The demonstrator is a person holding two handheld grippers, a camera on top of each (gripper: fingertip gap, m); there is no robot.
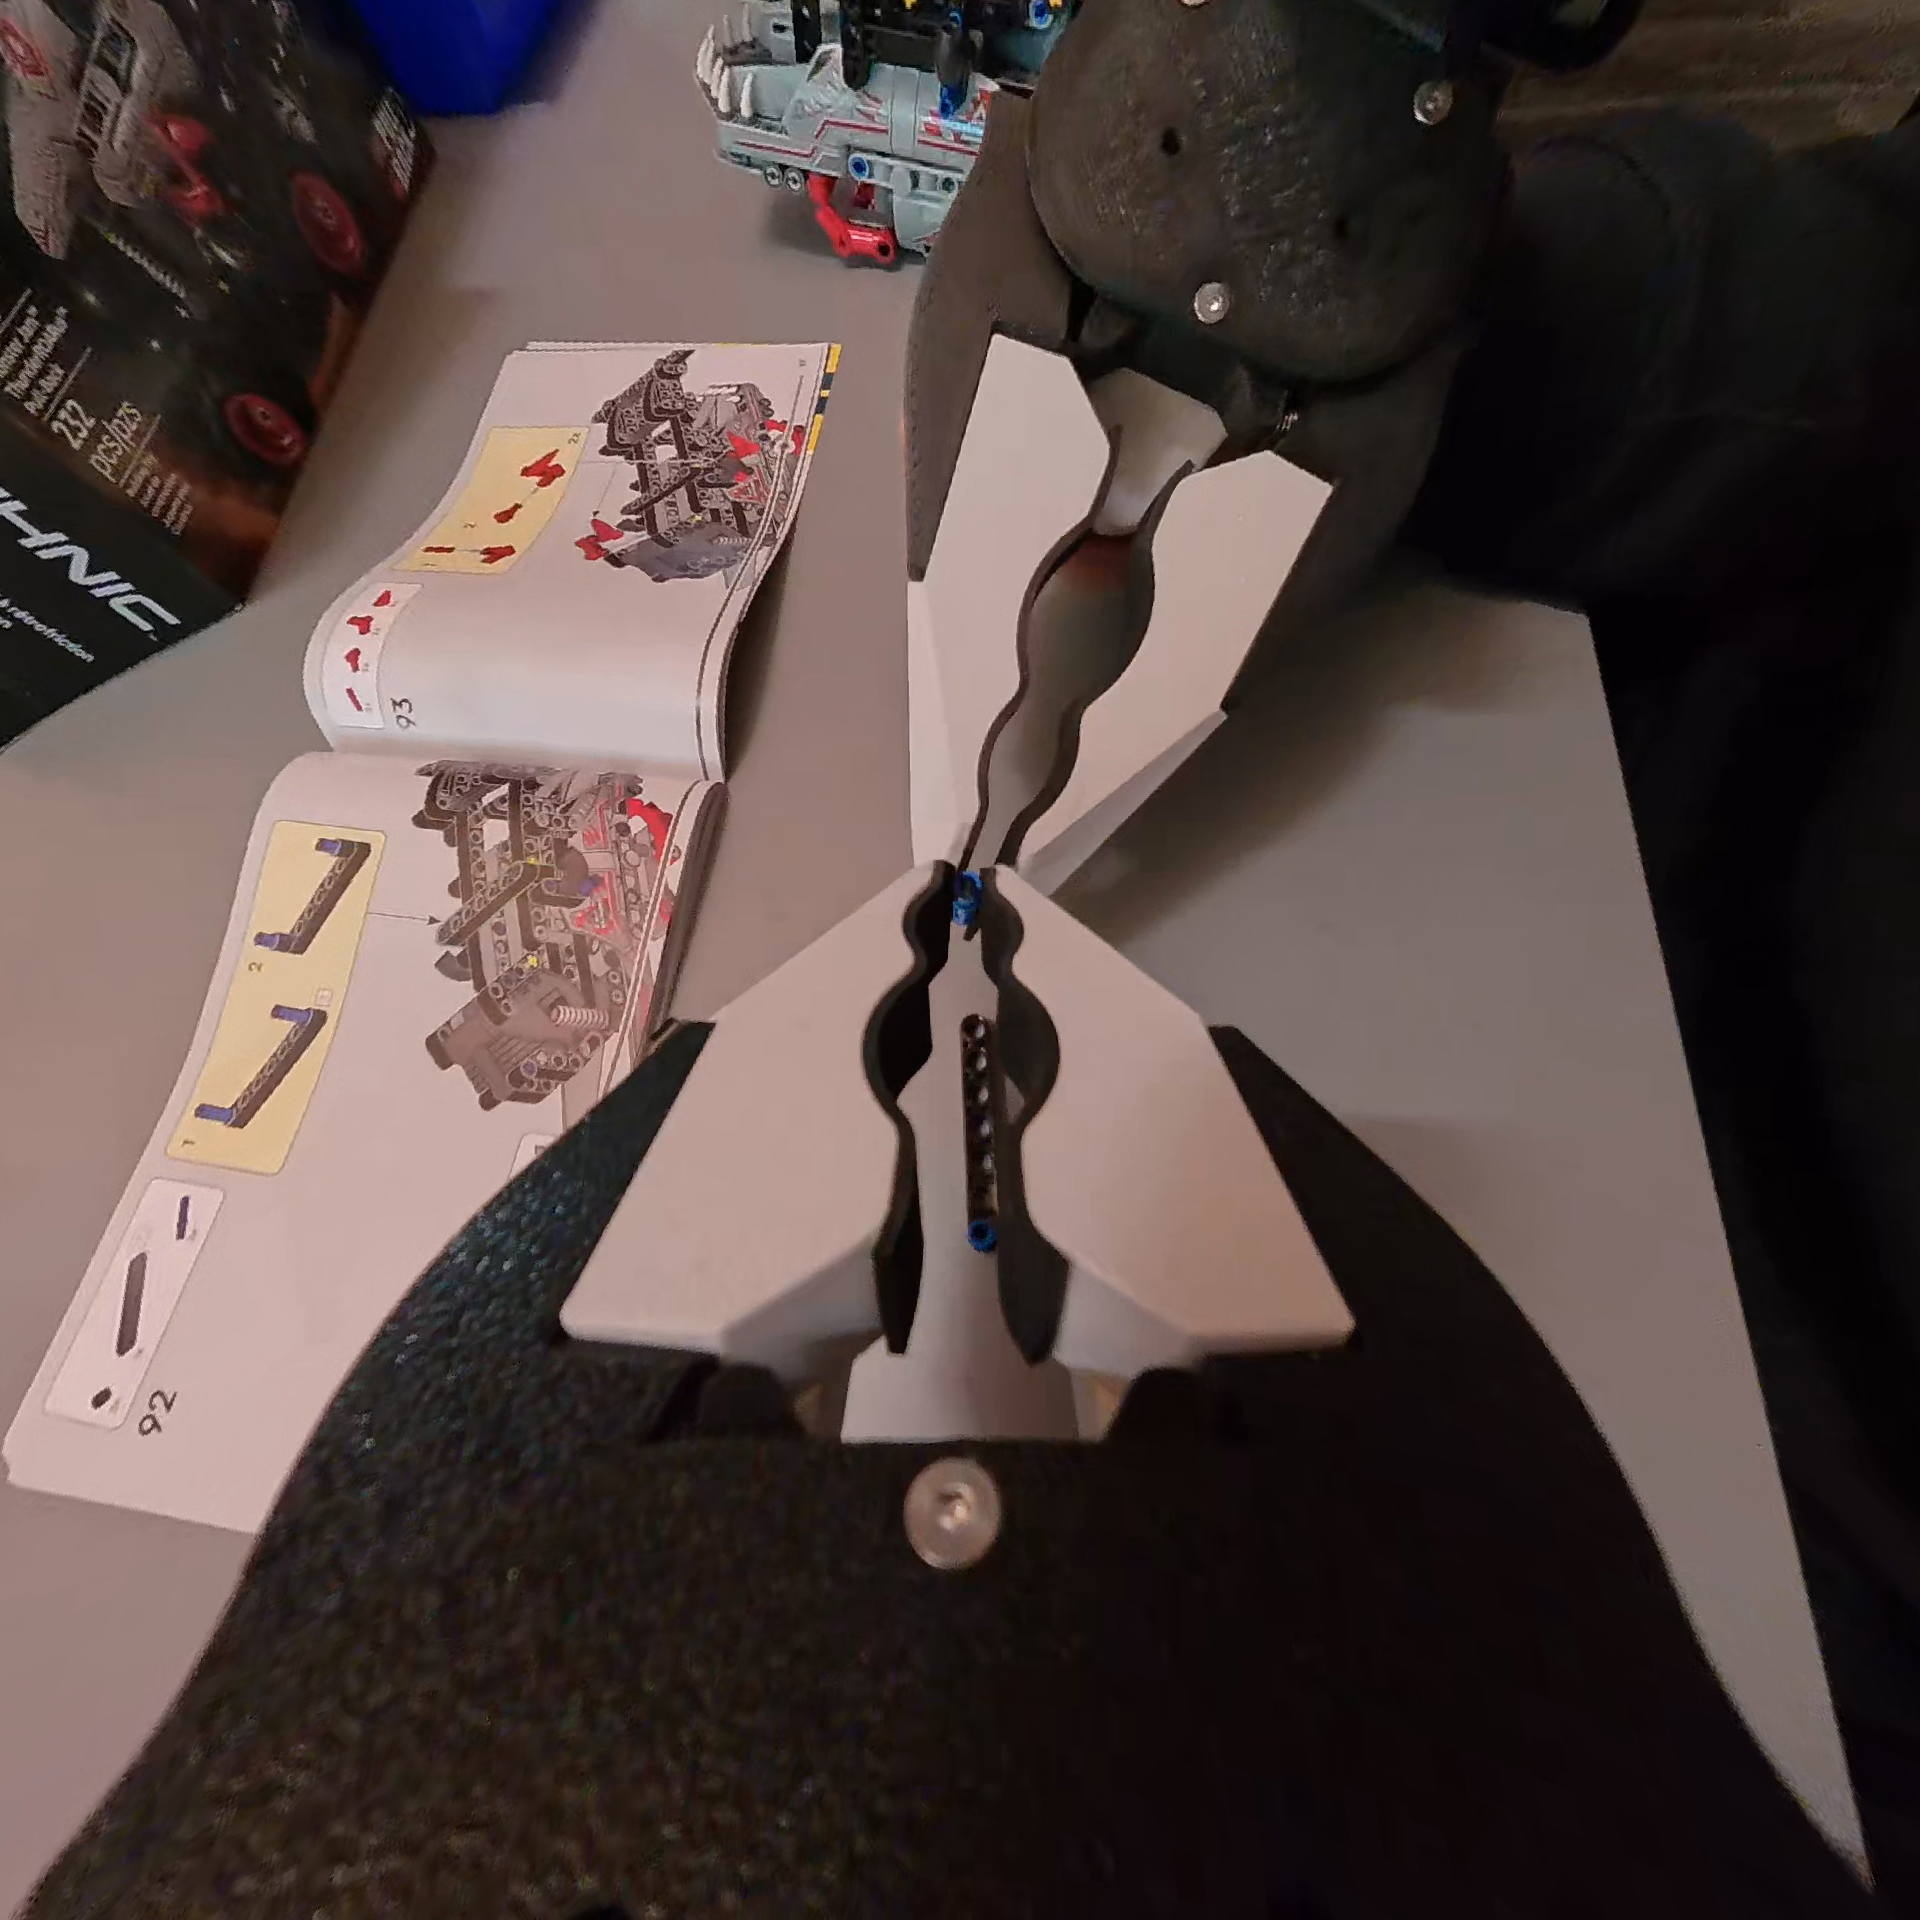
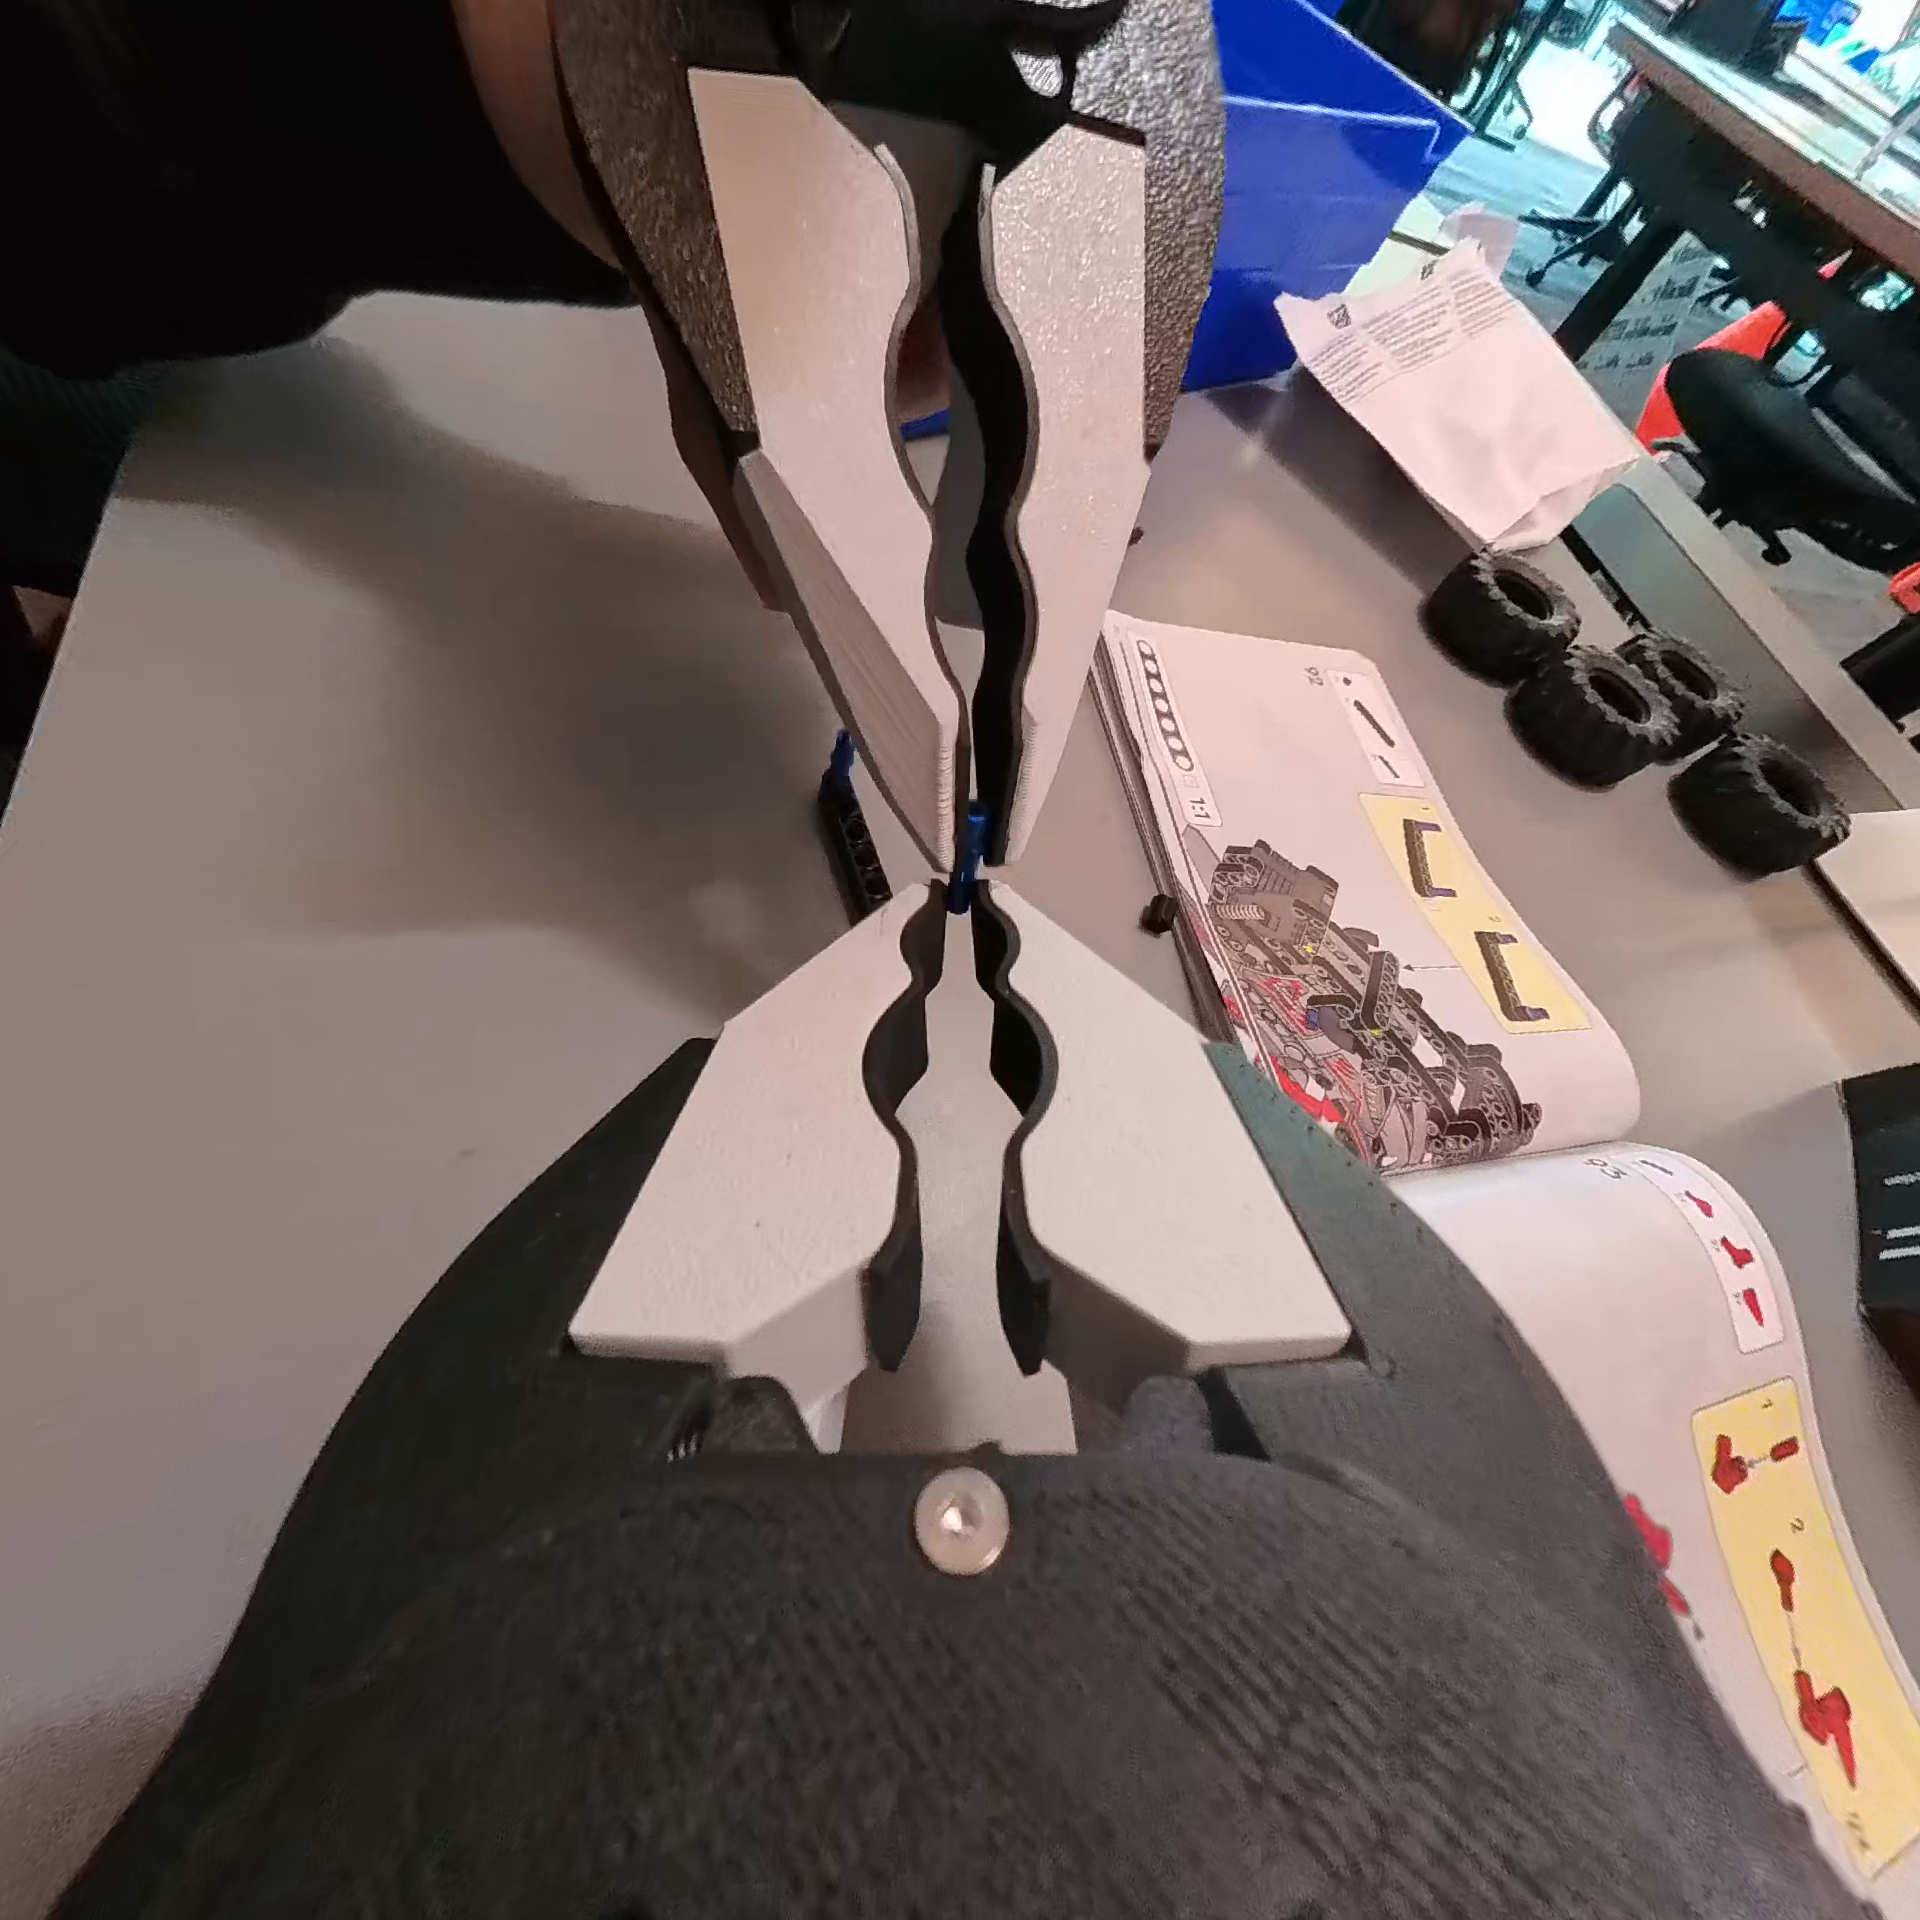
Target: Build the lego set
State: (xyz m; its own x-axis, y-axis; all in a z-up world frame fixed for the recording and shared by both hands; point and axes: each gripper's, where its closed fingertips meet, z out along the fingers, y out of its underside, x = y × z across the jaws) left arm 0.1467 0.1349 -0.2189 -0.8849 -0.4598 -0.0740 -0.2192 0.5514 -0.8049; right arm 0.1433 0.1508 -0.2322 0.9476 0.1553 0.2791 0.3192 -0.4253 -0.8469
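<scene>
My left gripper [image 1: 966, 891] and my right gripper [image 2: 961, 902] meet tip to tip above the grey table. Both are shut on one small blue pin [image 1: 966, 900], which spans both pairs of tips; it also shows in the right wrist view [image 2: 970, 857]. The right gripper [image 1: 992, 847] comes in from the upper right in the left wrist view. The left gripper [image 2: 971, 844] comes down from the top in the right wrist view. A black beam [image 1: 981, 1122] with a blue pin [image 1: 978, 1234] in one end lies on the table below them; the right wrist view shows this beam [image 2: 854, 842] too.
An open instruction booklet [image 1: 499, 790] lies beside the grippers, also in the right wrist view [image 2: 1382, 935]. The set's box [image 1: 156, 312] and a part-built grey model [image 1: 862, 135] stand farther off. Several black tyres [image 2: 1621, 707], a blue bin [image 2: 1320, 208], a printed paper [image 2: 1455, 395] and a small black piece [image 2: 1153, 914] are nearby. The tips of both grippers are at nearly the same place.
</scene>
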